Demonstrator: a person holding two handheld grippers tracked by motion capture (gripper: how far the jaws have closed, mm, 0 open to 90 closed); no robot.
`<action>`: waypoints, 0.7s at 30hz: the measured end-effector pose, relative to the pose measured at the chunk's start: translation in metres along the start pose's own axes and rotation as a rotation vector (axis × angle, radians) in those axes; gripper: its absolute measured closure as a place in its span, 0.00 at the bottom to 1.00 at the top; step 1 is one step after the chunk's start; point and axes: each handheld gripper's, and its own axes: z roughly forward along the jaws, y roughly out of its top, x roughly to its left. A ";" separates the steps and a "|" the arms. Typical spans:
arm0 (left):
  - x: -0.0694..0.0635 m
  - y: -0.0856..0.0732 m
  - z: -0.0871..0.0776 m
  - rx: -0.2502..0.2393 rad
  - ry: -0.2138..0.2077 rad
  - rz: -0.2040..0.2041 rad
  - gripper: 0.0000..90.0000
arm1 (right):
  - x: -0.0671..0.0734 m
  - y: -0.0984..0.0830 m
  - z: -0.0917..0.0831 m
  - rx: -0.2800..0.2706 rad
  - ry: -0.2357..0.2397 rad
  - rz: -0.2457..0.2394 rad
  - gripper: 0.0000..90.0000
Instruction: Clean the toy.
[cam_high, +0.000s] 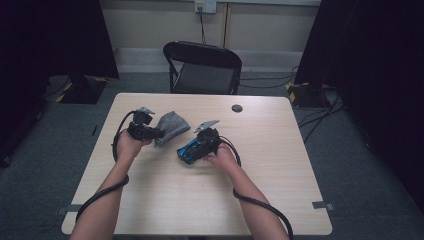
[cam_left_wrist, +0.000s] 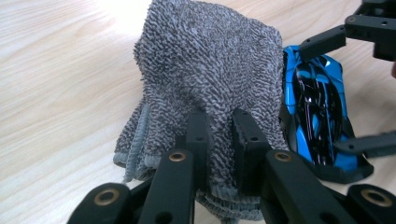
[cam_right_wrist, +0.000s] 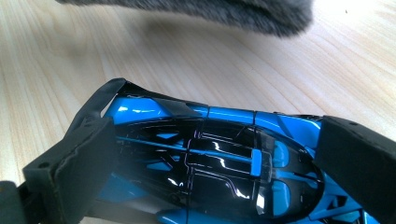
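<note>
High view shows a pale wood-grain desk (cam_high: 165, 200) bearing everything, with a black folding chair (cam_high: 202, 67) behind it. On the desk, the left claw (cam_left_wrist: 223, 140) is pinched narrow on a bunched grey ribbed microfibre cloth (cam_left_wrist: 210, 60), soft and looped in texture, held just beside a glossy blue-and-black toy car (cam_right_wrist: 210, 154). The right claw (cam_right_wrist: 224, 163) clamps the car's hard, sleek plastic body from both sides. Judging by this, wiping the car is in hand; next the cloth must meet its shell.
</note>
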 end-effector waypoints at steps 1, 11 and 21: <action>0.000 0.002 0.003 0.005 0.002 0.003 0.88 | 0.000 0.000 0.000 0.002 0.000 -0.003 0.00; -0.016 0.019 0.044 0.025 0.017 0.013 0.87 | 0.000 0.000 0.000 -0.002 0.002 0.001 0.00; -0.031 0.030 0.080 0.061 0.003 0.039 0.87 | -0.001 -0.001 0.000 -0.005 0.002 0.001 0.00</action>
